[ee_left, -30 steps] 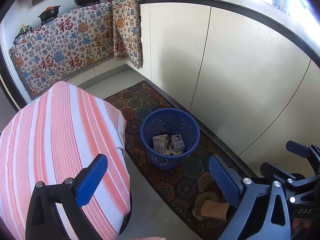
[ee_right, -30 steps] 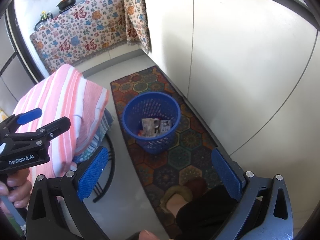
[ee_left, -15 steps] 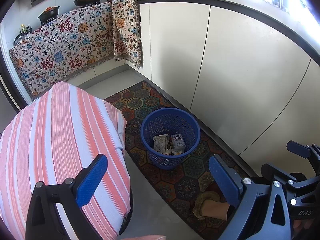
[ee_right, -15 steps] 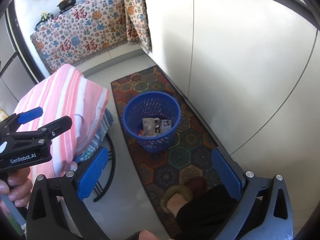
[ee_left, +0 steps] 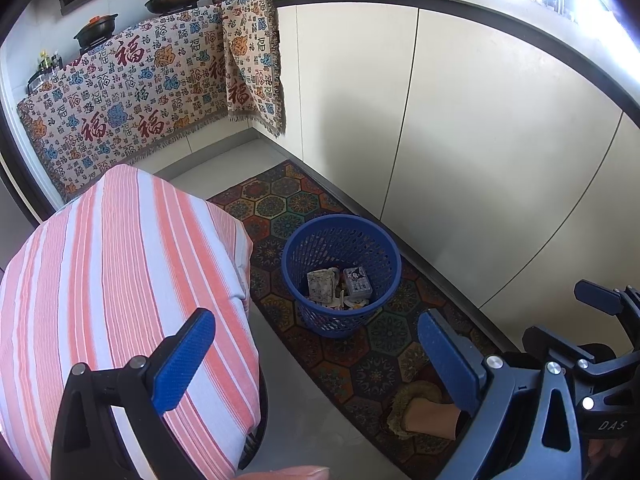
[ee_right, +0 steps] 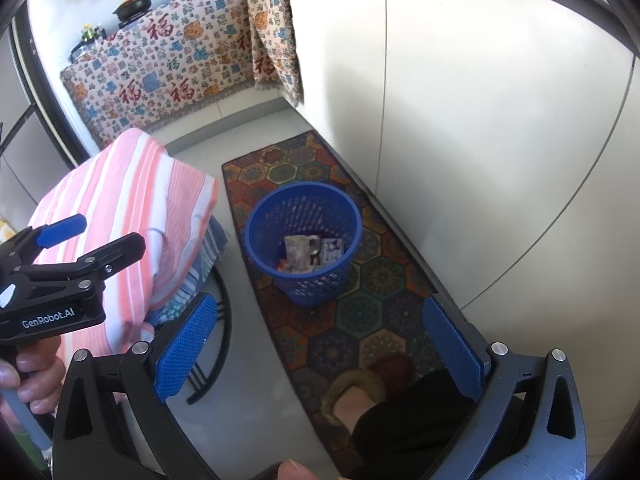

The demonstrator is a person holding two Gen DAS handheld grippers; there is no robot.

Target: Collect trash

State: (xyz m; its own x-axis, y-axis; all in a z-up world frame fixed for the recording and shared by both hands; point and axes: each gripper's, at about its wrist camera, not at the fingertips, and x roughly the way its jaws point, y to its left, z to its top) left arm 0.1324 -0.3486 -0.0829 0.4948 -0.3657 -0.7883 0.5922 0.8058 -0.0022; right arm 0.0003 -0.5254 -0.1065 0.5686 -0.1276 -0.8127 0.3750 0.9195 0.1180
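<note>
The blue perforated plastic wastebasket (ee_left: 341, 276) stands on the patterned hexagon rug (ee_left: 376, 340), crumpled cartons (ee_left: 320, 285) inside. It lies ahead of and below both grippers, roughly equally near. Left gripper (ee_left: 316, 360) and right gripper (ee_right: 320, 344): fingers spread wide, holding nothing.

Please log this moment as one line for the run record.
left gripper: open, empty | right gripper: open, empty | blue basket: on rug, trash inside
</note>
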